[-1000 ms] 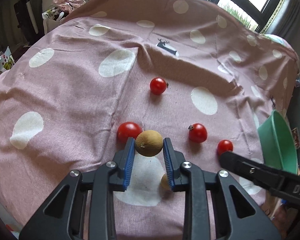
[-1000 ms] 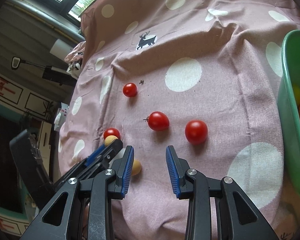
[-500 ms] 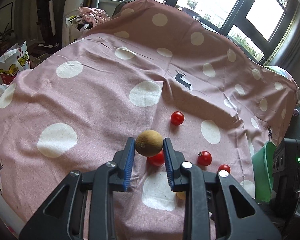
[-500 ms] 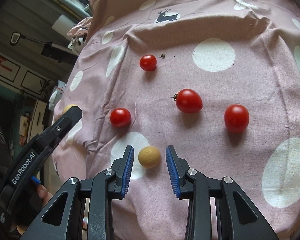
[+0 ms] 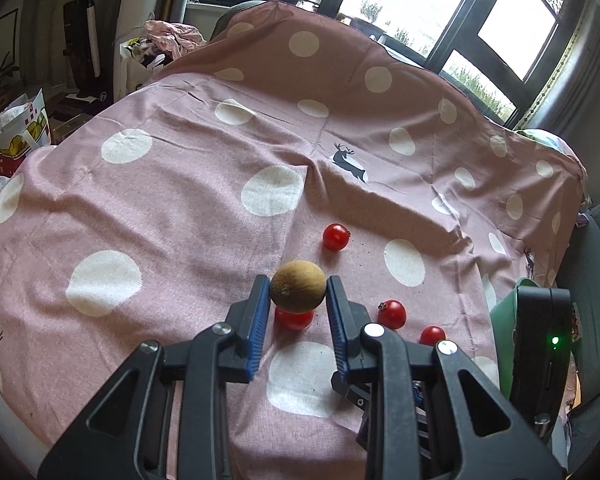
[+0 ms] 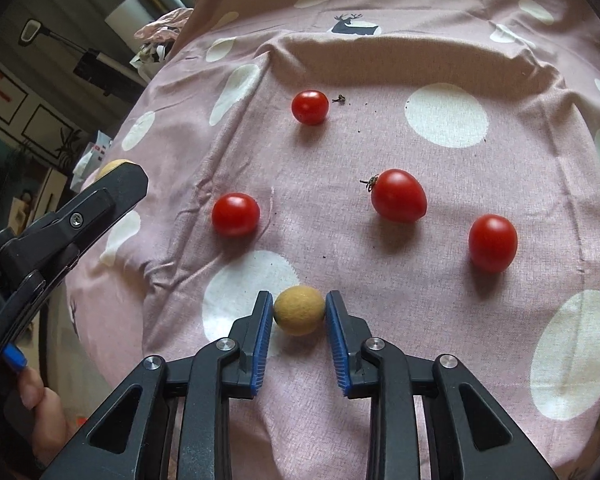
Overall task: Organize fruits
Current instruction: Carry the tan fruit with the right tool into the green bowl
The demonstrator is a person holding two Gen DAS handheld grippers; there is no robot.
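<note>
left claw [image 5: 298, 298] clenched on round brown rough-skinned fruit [image 5: 298, 286], right claw [image 6: 299, 312] closing around matte yellow ball-shaped fruit [image 6: 299, 310], glossy red tomatoes [image 6: 398, 196] mid-frame, wrinkled pink polka-dot cloth [image 6: 440, 60]

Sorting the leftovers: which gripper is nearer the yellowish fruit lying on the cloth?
Right. The right gripper brackets the yellowish fruit, jaws closing; the left gripper is off to its side, holding a brown fruit.

A home: polka-dot bedsheet [image 5: 180, 208], big windows [image 5: 500, 32], laundry pile [image 5: 172, 34].
</note>
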